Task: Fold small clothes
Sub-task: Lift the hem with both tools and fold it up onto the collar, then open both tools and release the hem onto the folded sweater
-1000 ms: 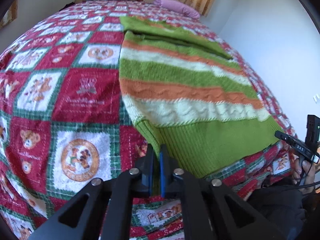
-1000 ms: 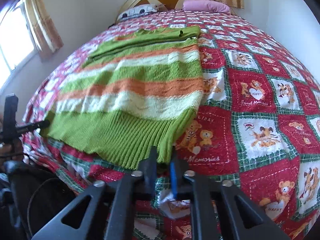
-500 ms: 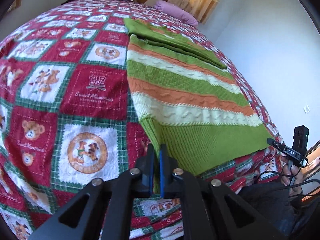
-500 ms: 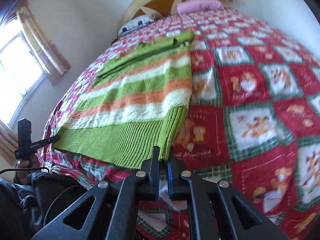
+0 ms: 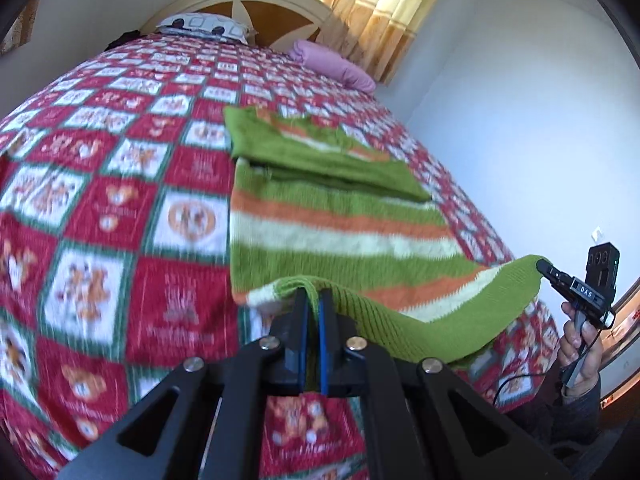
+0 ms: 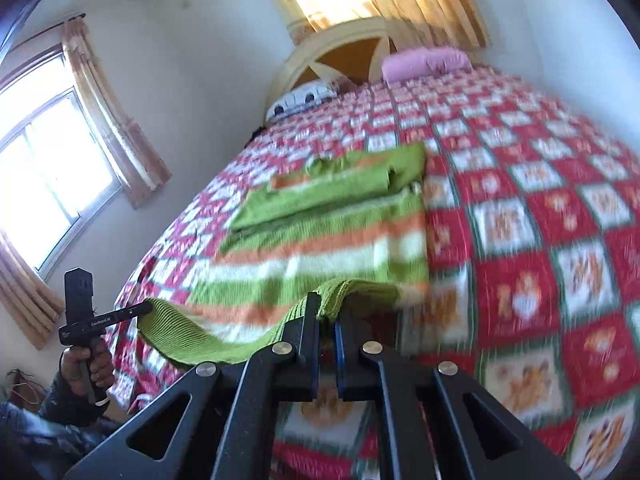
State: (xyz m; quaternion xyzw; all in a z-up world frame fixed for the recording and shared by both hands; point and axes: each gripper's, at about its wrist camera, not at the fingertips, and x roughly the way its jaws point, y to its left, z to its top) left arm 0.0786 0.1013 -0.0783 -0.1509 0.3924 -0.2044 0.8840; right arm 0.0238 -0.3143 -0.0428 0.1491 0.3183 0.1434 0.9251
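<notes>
Sagging ribbed knit hem [image 5: 420, 328], striped sweater [image 5: 320, 232], L gripper [image 5: 313, 300] & R gripper [image 6: 327, 312] clamped.

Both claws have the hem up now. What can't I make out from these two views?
- Sweater stripes and quilt pattern: motion-blurred in both views.
- Hem corner inside left claw: hidden between its fingers, left view.
- Hem corner in right claw: likewise, right view.
- Bed's near edge: covered by claw frames in both views.

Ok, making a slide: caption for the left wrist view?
Both grippers, left and right, lift the striped sweater's green hem off the quilt.
</notes>
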